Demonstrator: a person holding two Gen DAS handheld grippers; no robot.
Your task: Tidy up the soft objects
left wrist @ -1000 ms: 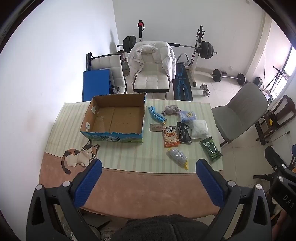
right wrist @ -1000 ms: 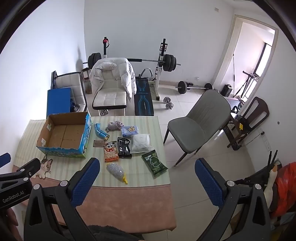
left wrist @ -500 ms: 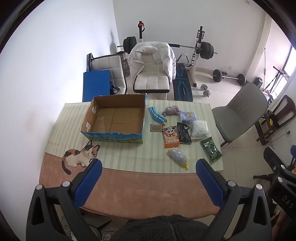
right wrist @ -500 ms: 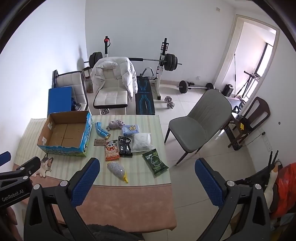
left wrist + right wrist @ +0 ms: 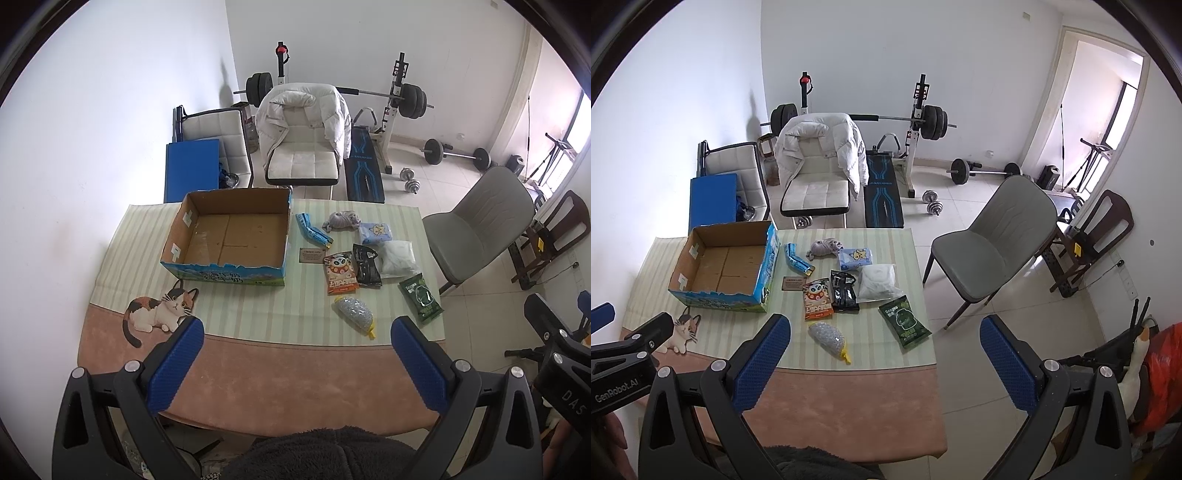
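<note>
Two grippers — left (image 5: 295, 354) and right (image 5: 882, 354) — hang high over the table (image 5: 288, 373), jaws spread wide, holding nothing. The soft packs lie in a cluster just right of the empty box (image 5: 229, 236), the mesh pouch (image 5: 354, 312) nearest. Best bet: drop straight onto one pack, pinch its middle — then lift clear of its neighbours.

My left camera is looking down from high above the striped table (image 5: 258, 317), facing the open brown cardboard box (image 5: 229, 236). My right camera is sitting further right, sharing both.
</note>
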